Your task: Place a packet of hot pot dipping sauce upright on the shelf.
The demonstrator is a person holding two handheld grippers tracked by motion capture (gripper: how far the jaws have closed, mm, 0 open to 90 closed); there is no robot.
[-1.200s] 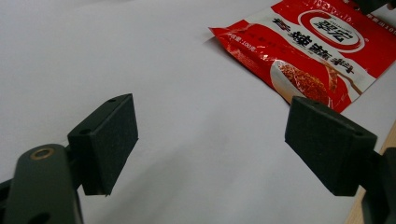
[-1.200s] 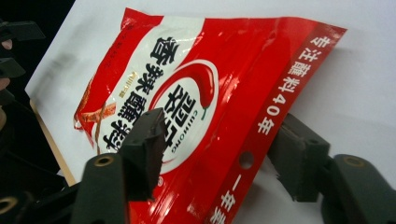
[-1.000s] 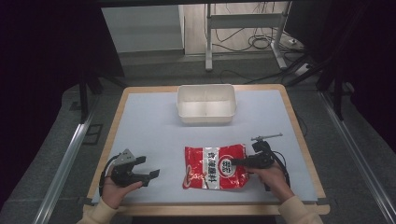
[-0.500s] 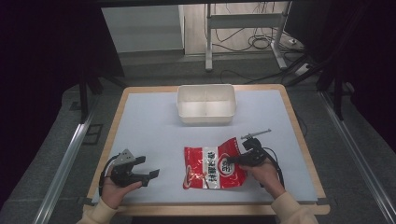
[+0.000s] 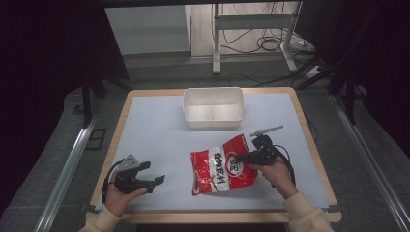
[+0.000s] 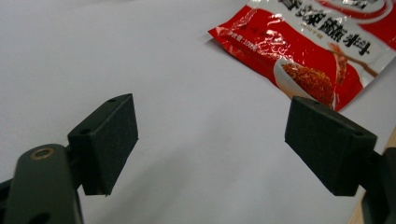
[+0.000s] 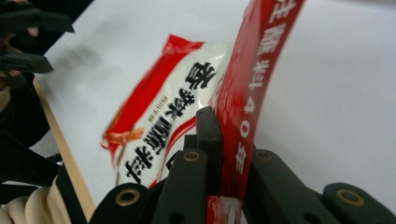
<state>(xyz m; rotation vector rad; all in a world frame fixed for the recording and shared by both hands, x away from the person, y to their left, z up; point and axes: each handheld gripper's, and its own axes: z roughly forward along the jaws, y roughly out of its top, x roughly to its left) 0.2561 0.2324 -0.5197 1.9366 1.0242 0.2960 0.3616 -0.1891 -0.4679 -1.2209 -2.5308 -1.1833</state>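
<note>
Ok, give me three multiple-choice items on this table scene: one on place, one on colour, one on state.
1. Where does the white tub stand?
A. far side of the table
B. by the left tool
C. on the floor

2. Main colour of the packet?
A. blue
B. red
C. green

3. How is the right tool?
A. open above the tub
B. lying unused
C. shut on the packet's edge

Key: A, the tub sits beyond the packet; B, red with a white panel; C, its pads pinch the lifted edge, while the left tool gapes over bare table.
</note>
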